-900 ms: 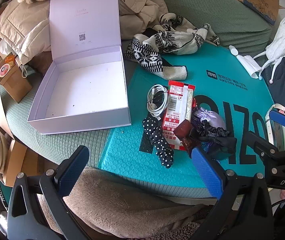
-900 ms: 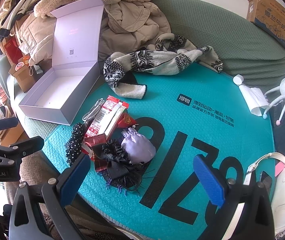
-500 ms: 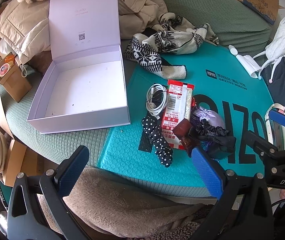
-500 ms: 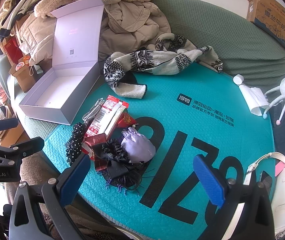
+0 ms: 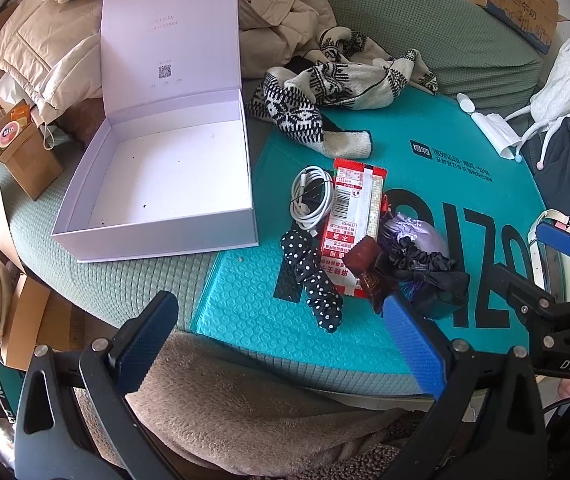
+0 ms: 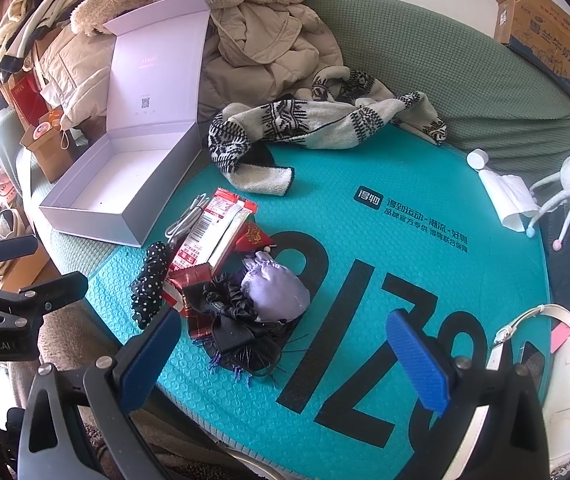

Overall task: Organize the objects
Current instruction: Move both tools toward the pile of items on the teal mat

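Both grippers are hovering with jaws spread wide and nothing between them: the left gripper [image 5: 281, 336] is hanging over the near edge of a teal bubble mailer [image 5: 245, 312], the right gripper [image 6: 285, 344] a little farther along the same sheet, each apparently lining up on the small pile waiting to be sorted. That pile is lying together on the mailer, just beside an open lilac gift box [image 5: 157, 184] whose lid is standing upright and whose tray is holding nothing, seemingly the intended destination. A polka-dot scrunchie [image 5: 313, 276] is touching a coiled white cable [image 5: 311, 196] and a red-and-white snack packet [image 5: 349, 224], its barcode facing up; its Chinese lettering is too small to read. A lilac satin pouch [image 6: 277, 292] is resting against a black scrunchie [image 6: 233, 300]. Large black characters resembling "0Z1Z" are running across the mailer beside a small Chinese logo. "DAS" is showing on one gripper body, "GenRobot.AI" on the other. A patterned scarf [image 6: 325, 120] is sprawling beyond.
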Tool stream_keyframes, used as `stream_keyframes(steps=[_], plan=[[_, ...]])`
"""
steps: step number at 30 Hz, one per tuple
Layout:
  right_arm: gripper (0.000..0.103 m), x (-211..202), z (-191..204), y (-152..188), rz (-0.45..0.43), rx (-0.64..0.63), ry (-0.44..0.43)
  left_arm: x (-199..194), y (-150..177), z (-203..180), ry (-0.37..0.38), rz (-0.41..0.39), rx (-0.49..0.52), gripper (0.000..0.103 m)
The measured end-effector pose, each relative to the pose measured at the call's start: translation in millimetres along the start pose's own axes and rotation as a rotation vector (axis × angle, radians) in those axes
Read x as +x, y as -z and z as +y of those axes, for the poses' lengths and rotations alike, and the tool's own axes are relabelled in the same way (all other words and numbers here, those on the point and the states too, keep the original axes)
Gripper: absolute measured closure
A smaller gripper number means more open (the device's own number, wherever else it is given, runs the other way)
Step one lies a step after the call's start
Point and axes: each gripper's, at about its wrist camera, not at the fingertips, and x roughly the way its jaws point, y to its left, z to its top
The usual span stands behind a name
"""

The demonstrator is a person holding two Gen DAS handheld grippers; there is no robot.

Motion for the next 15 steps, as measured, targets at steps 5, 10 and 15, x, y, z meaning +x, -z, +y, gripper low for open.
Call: stream_keyframes(steps=[5, 10, 15], plan=[[0.001, 3.1, -1.5, 2.8, 0.006, 0.000, -0.019, 4.8, 3.2, -1.3, 0.009, 0.004, -0.005, 0.001], [0.001, 9.7, -1.3, 6.1, 0.020, -0.006, -0.045, 13.3, 7.2, -1.9, 0.018, 0.014, -0.011, 0.001], [0.003, 16.8, -0.5, 7.6, 0.030, -0.015, -0.074, 23.9, 8.9, -3.3, 0.027, 0.028, -0.015, 0.002]])
